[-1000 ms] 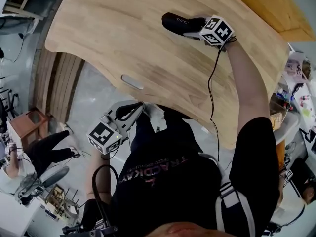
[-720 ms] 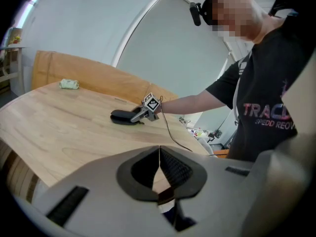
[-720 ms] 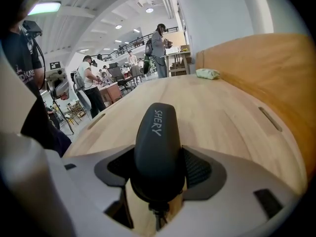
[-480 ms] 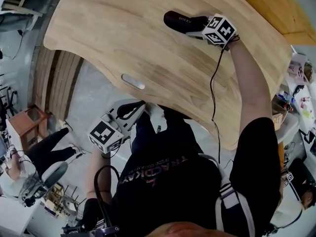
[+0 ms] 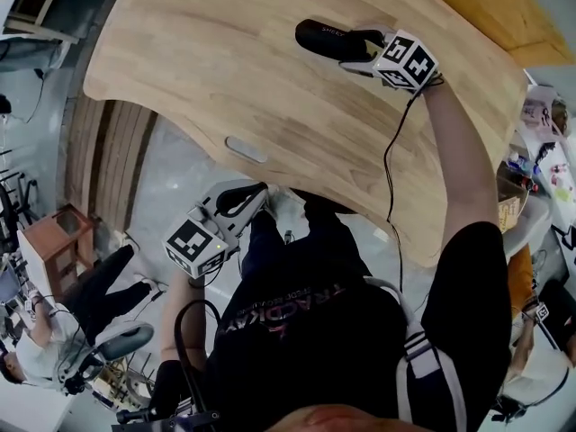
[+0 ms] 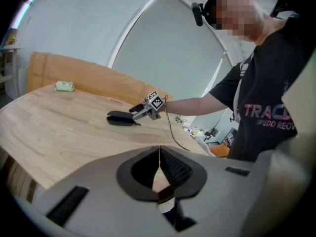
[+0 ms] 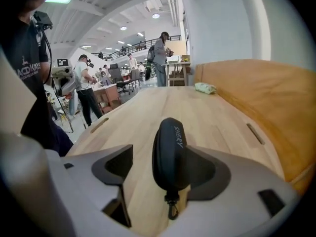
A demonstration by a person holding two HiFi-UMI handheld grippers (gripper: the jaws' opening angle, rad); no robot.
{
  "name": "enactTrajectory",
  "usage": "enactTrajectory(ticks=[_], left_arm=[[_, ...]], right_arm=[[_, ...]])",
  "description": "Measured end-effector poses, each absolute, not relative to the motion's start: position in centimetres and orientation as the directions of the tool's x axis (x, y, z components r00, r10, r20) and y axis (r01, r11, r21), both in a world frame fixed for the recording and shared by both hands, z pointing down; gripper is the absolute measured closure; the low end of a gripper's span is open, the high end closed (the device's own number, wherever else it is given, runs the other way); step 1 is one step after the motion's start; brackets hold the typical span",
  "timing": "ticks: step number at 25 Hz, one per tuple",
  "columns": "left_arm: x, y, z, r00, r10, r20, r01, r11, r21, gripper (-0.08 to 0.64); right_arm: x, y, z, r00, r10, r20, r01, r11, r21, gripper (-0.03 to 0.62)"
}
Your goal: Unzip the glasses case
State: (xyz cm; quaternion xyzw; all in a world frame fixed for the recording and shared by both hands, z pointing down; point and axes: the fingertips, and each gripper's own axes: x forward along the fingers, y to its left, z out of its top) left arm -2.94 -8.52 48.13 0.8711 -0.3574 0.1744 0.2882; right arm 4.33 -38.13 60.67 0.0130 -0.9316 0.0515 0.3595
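The black glasses case [image 5: 326,39] lies on the wooden table [image 5: 207,70] at the far side. My right gripper [image 5: 356,50] reaches it from the right, and the case's near end sits between its jaws. In the right gripper view the case [image 7: 169,147] stands on edge between the spread fingers, the left pad [image 7: 114,166] clear of it, and its zipper pull [image 7: 171,209] hangs at the near end. These jaws have just been opening. My left gripper [image 5: 256,196] hangs below the table's near edge, shut and empty [image 6: 159,168].
A small green object [image 7: 205,88] lies at the table's far end. An oval slot [image 5: 245,148] is cut near the table's front edge. An orange padded bench [image 7: 256,98] runs along the right side. People stand in the workshop behind the table.
My right gripper has lifted a little and its jaws have spread wider around the case's end. The case stays on the table. The left gripper has not moved.
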Motion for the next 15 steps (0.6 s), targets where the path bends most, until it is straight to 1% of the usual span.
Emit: enactTrajectory(ticks=[1,2,3,4,5,6,7,9,15], left_arm=[[-2.9,-8.5,47.9,0.689,-0.519,0.506,-0.717,-0.588,0.373,0.543],[-2.9,-8.6,47.7,0.695,-0.516,0.5,-0.71,-0.6,0.368,0.543],[-2.9,-8.7,47.5,0.703,-0.512,0.494,-0.701,-0.613,0.363,0.543],[-2.9,-8.7,47.2,0.712,-0.506,0.486,-0.691,-0.628,0.359,0.543],[-2.9,-8.6,47.0,0.722,-0.499,0.479,-0.679,-0.643,0.354,0.543],[-3.0,-8.4,46.8,0.732,-0.491,0.472,-0.667,-0.658,0.35,0.543],[-3.1,-8.2,46.7,0.741,-0.483,0.467,-0.655,-0.671,0.347,0.543],[-3.5,-7.6,46.5,0.755,-0.467,0.46,-0.636,-0.692,0.341,0.543],[-5.3,-5.6,45.6,0.782,-0.451,0.431,-0.607,-0.711,0.355,0.543]], right_arm=[[4.7,-38.0,59.7,-0.756,-0.024,0.654,-0.092,0.993,-0.07,0.247],[5.1,-37.9,58.7,-0.77,-0.068,0.635,-0.13,0.99,-0.052,0.285],[5.5,-37.7,57.7,-0.781,-0.117,0.613,-0.174,0.984,-0.035,0.364],[6.1,-37.4,56.8,-0.79,-0.166,0.591,-0.221,0.975,-0.021,0.393],[6.6,-36.9,55.9,-0.793,-0.214,0.571,-0.267,0.963,-0.011,0.446],[7.0,-36.4,55.1,-0.793,-0.257,0.553,-0.312,0.95,-0.006,0.515],[7.3,-35.6,54.4,-0.791,-0.293,0.536,-0.352,0.936,-0.007,0.555],[7.6,-33.5,53.0,-0.791,-0.341,0.507,-0.412,0.911,-0.03,0.572],[6.6,-23.3,48.3,-0.783,-0.439,0.441,-0.521,0.85,-0.078,0.575]])
